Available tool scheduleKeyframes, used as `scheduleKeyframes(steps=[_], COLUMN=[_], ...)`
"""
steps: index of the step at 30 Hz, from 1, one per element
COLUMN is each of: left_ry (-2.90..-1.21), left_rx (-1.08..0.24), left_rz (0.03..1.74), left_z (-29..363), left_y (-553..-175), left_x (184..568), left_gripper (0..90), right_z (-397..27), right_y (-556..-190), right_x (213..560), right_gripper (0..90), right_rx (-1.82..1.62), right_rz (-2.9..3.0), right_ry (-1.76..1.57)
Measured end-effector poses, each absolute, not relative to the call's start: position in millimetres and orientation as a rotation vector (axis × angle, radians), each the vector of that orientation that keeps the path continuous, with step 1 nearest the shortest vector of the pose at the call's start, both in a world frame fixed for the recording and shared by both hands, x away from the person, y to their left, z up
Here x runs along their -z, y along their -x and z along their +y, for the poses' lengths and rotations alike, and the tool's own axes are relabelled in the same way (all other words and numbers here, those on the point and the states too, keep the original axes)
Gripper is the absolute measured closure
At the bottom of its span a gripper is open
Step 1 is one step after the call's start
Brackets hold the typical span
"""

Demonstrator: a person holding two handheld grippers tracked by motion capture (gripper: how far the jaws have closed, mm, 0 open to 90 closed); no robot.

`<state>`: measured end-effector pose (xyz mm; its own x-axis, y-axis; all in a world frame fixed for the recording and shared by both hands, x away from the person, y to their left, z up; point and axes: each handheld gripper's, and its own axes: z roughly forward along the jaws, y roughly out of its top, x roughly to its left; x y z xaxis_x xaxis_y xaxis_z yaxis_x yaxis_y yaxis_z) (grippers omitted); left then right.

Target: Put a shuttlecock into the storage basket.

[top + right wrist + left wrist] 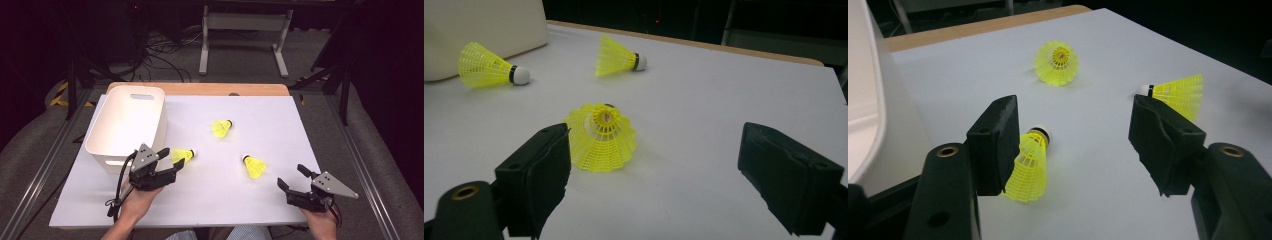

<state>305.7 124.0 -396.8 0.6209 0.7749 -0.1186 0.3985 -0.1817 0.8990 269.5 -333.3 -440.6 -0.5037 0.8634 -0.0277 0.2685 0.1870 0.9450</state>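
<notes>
Three yellow shuttlecocks lie on the white table top (200, 195). One shuttlecock (183, 154) (1030, 165) lies on its side between the jaws of my left gripper (172, 158) (1073, 107), its skirt close against the left jaw and far from the other. That gripper is open. A second shuttlecock (254, 166) (601, 137) lies ahead of my right gripper (290, 174) (655, 132), skirt end towards it. The right gripper stands wide open, holding nothing. The third shuttlecock (221, 128) (1058, 62) rests mid-table.
A white plastic basket (125, 125) (863, 100) stands at the table's left, right beside my left gripper. A wooden strip (200, 89) runs along the far edge. Cables and a metal frame lie on the floor beyond.
</notes>
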Motion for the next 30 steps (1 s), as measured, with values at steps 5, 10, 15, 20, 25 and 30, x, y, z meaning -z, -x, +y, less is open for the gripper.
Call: scheduleKeyframes(steps=[5, 10, 15, 20, 25, 30], left_ry=[-1.836, -1.902, -1.950, -2.007, -2.051, -2.099], left_rx=[-0.432, -0.428, -0.420, -0.409, -0.394, -0.385], left_rz=[0.996, 1.032, 1.054, 1.091, 1.123, 1.144], left_z=[121.6, 116.5, 111.3, 105.4, 102.2, 97.7], left_y=[-311.4, -315.5, -319.3, -324.2, -329.3, -332.6], left_x=[395.6, 393.4, 393.6, 394.1, 394.9, 395.3], left_gripper=[39.7, 41.7, 42.3, 42.8, 43.4, 44.6], right_z=[-333.0, -332.8, -332.9, -332.9, -332.9, -332.7], right_y=[-269.4, -269.4, -269.3, -269.2, -269.1, -269.0], right_x=[440.6, 440.6, 440.5, 440.6, 440.6, 440.5], right_gripper=[14.3, 14.3, 14.3, 14.3, 14.3, 14.3], right_rx=[-1.324, -1.325, -1.324, -1.327, -1.328, -1.326], right_rz=[1.886, 1.888, 1.888, 1.889, 1.889, 1.890], right_ry=[-1.058, -1.056, -1.055, -1.057, -1.055, -1.052])
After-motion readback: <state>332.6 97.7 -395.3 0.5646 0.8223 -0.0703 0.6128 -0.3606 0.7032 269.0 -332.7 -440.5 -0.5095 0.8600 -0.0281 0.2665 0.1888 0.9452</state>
